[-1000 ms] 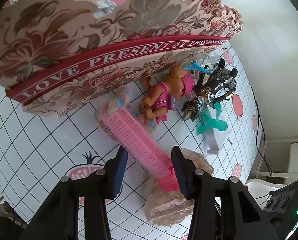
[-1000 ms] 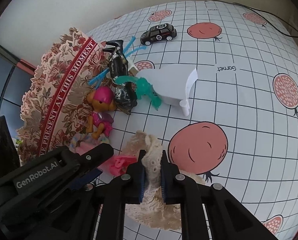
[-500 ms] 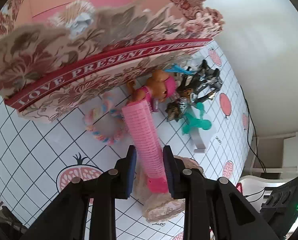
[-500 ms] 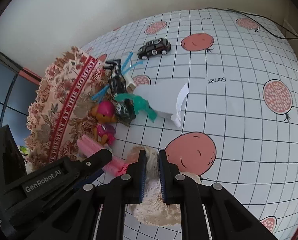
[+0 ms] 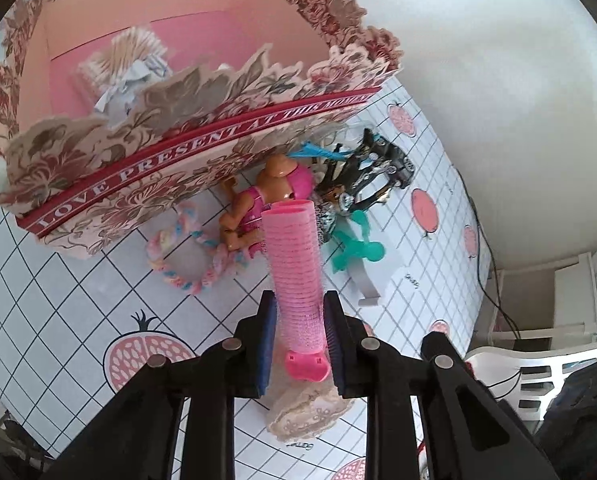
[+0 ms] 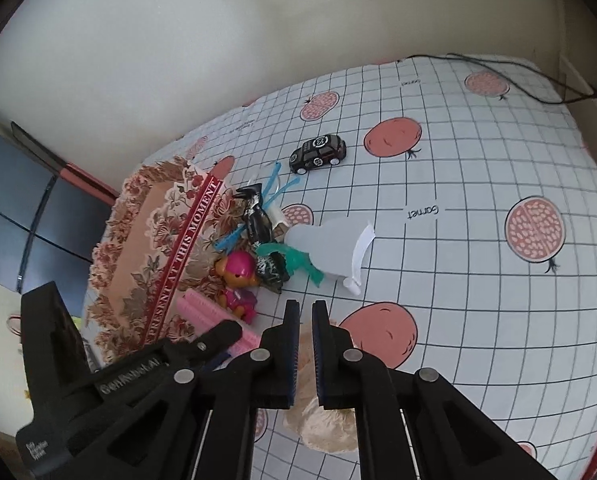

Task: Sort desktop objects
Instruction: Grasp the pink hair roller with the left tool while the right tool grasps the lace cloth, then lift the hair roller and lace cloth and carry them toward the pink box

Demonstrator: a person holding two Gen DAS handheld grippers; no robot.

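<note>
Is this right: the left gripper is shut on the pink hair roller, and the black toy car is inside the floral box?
Not quite. The left gripper is shut on the pink hair roller, but the black toy car is not in the floral box. The right wrist view shows it standing on the checked tablecloth, apart from the box.
</note>
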